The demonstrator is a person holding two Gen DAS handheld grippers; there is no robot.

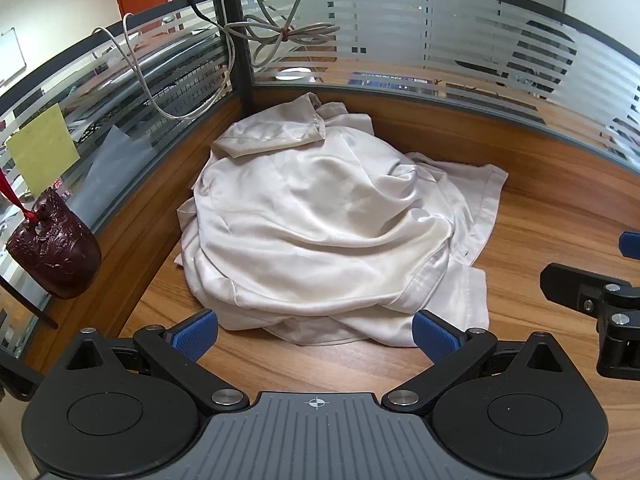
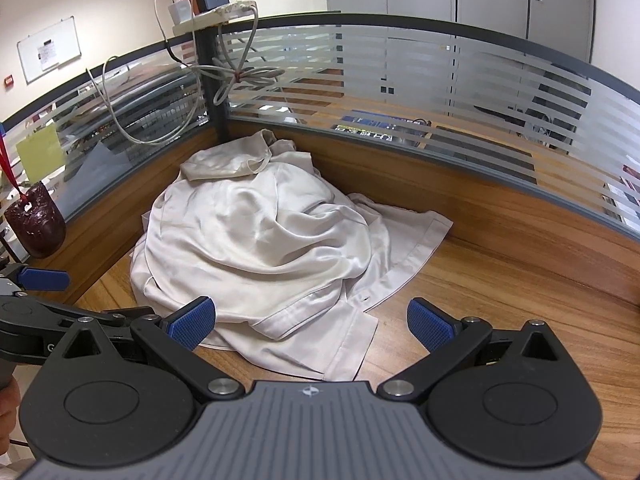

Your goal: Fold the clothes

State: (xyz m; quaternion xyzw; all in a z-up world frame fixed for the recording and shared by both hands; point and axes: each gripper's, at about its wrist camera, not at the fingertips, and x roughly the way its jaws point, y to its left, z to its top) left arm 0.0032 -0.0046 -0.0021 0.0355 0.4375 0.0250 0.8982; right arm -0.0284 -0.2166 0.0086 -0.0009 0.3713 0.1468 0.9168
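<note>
- left gripper [image 1: 316, 334]: black linkage arms, blue textured pads [image 1: 196, 334], silver pivot screws
- right gripper [image 2: 312, 324]: same build, grey ribbed body, crosshair mark just behind the pivot screws

Left tool [image 1: 316, 334] and right tool [image 2: 311, 322] wide apart, seemingly angled downward.

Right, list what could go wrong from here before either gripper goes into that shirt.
1. The cream shirt is a crumpled heap with layers tucked under, so a pinch may catch several layers and drag the whole bundle.
2. It sits in the desk corner against the partition, leaving little bare desk to spread it flat.
3. The dark red ornament hangs close on the left; a wide sweep by the open left gripper might knock it. The right gripper is open too.
</note>
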